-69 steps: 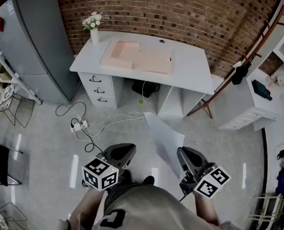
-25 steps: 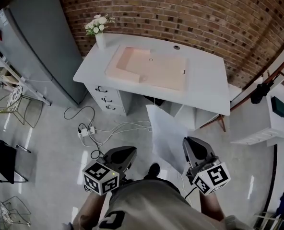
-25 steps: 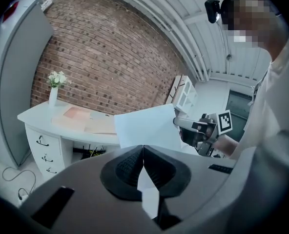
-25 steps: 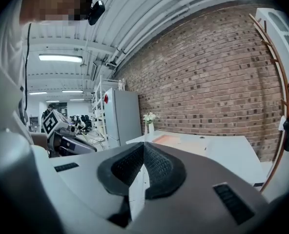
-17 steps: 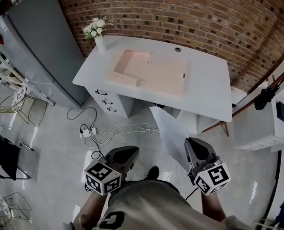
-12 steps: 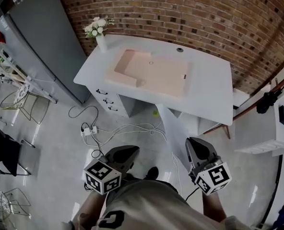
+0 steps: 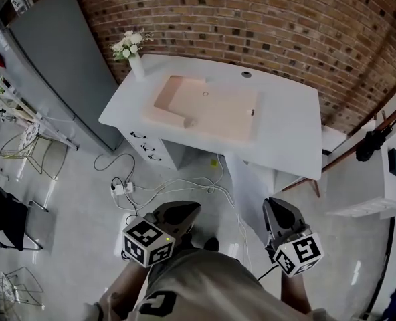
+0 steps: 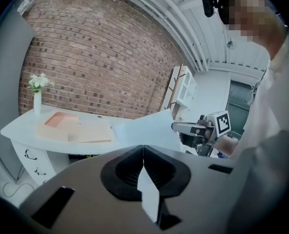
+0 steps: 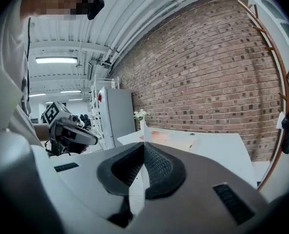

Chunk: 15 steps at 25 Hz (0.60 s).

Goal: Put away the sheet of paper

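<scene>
Sheet of paper (image 8: 144,128), pinched by right gripper (image 9: 144,146), shows only edge-on there.

Site: home-office mock-up in a hall | Evidence: white desk (image 7: 285,122) with drawers against brick wall (image 7: 251,25); flower vase (image 7: 132,52) at desk's back left corner; tall grey fridge (image 7: 57,65) alongside; power strip (image 7: 121,188) on glossy floor (image 7: 71,246); ceiling strip light (image 9: 56,60).

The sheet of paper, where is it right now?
The sheet of paper is pinched in the shut jaws of the right gripper, on the head view's right. It reaches forward toward the white desk.
</scene>
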### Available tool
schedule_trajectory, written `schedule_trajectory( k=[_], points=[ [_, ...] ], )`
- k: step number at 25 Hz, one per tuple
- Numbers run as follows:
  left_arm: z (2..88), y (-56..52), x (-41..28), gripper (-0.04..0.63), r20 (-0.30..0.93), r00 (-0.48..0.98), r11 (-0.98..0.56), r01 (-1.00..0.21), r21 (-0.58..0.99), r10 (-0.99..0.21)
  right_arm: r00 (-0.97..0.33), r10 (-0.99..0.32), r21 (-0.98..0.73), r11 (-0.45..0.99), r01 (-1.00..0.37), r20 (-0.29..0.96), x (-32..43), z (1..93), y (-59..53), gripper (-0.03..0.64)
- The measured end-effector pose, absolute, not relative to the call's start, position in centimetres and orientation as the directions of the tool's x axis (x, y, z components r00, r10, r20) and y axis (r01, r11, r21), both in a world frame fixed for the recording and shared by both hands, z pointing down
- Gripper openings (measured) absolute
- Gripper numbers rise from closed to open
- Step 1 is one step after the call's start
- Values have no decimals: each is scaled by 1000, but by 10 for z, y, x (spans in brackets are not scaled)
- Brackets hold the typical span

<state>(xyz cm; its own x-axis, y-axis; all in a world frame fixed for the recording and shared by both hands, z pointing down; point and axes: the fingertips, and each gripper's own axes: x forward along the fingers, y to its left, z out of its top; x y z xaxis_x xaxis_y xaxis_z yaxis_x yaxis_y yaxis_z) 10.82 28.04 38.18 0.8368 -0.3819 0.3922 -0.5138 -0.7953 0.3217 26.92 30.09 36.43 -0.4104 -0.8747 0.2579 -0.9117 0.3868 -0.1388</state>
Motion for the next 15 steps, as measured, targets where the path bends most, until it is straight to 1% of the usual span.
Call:
schedule_trajectory(
  k=[7, 15],
  points=[
    [388, 262, 116, 17, 376, 856, -807, -483, 340, -354, -370, -883, -125, 349, -929, 289, 277, 368, 291, 23],
    [396, 220, 91, 17, 366, 853, -782, -500, 372, -371, -379, -870, -105, 365, -925, 317, 255, 366, 251, 23]
  ],
)
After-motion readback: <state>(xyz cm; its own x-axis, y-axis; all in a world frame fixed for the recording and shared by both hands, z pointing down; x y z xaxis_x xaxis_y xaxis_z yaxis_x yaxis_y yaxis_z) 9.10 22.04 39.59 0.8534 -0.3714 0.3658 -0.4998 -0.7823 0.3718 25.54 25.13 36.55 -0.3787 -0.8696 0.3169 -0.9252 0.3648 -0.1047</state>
